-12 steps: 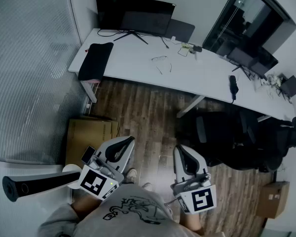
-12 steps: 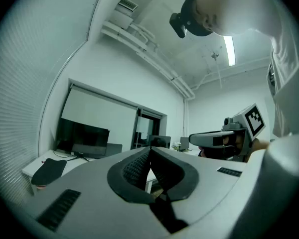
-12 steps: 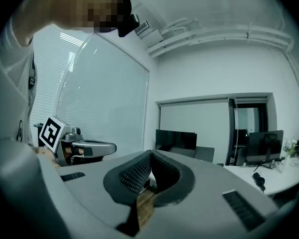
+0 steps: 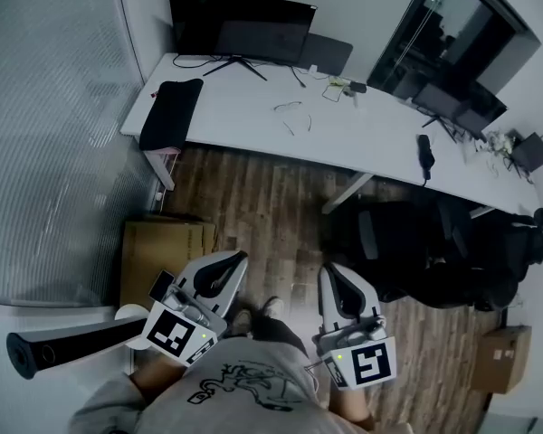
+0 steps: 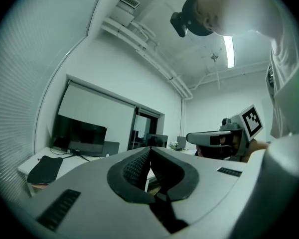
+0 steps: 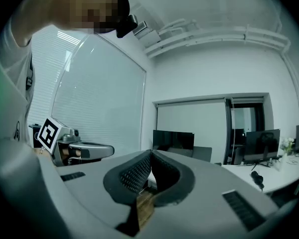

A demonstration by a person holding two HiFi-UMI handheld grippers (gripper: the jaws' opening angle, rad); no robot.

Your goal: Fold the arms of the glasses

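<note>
White-shelled left tongs [image 4: 223, 272] are hanging level at 7 o'clock over the wooden floor [image 4: 253, 208], pressed together on nothing, likely because the person is standing too far off to work. The glasses [image 4: 290, 112] are lying at 12 o'clock on the worktop [image 4: 240, 98], arms apparently spread, well apart from both tools. The right tongs [image 4: 340, 289], at 5 o'clock, are likewise riding pressed together and empty.

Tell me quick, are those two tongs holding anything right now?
Left tongs: closed, holding nothing.
Right tongs: closed, holding nothing.
</note>
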